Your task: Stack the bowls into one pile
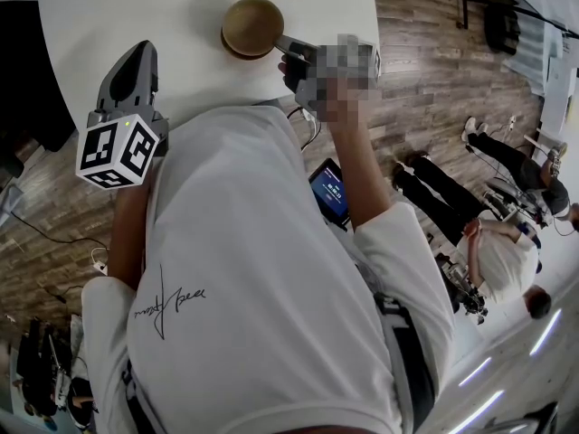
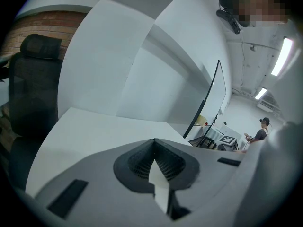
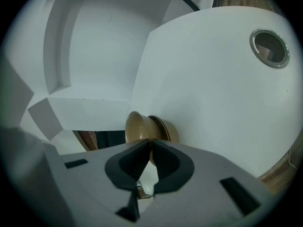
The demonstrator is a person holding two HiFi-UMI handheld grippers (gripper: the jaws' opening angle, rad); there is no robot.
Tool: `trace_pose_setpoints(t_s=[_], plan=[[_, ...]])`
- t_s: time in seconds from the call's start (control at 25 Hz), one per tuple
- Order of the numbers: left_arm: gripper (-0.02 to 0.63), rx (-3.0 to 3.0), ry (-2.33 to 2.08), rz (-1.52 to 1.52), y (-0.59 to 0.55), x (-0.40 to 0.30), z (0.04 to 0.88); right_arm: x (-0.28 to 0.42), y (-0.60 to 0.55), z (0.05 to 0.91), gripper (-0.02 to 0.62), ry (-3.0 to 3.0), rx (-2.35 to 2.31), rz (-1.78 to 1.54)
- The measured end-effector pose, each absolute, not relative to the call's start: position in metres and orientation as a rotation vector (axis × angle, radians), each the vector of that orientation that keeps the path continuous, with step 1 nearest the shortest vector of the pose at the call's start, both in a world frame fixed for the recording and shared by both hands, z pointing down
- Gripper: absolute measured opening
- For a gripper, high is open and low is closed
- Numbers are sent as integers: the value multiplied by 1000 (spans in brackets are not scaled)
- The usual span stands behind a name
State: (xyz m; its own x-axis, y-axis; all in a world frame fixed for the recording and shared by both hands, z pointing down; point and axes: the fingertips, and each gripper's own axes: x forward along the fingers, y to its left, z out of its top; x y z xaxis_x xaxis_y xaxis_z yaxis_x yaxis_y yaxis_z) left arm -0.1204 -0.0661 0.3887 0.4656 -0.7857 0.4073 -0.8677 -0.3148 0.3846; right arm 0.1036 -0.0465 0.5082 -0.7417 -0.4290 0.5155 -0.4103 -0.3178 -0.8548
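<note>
A tan bowl rests in a second tan bowl at the far middle of the white table. My right gripper reaches in from the right and is shut on the upper bowl's near rim. In the right gripper view the upper bowl fills the space just past the right gripper, with the lower bowl right behind it. My left gripper hovers over the table's left part, apart from the bowls. Nothing is between the shut tips of the left gripper.
The table has a round cable hole near its edge. A black office chair stands at the table's left. Wood floor lies to the right, where other people stand. A lit screen hangs at my waist.
</note>
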Motion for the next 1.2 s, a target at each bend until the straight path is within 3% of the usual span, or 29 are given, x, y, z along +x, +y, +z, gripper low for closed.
trace_pose_setpoints(t_s=[1.2], plan=[[5,2358,-1159,338,-96,-31,381,109,-45,520,48,1939,-1279,-2240]])
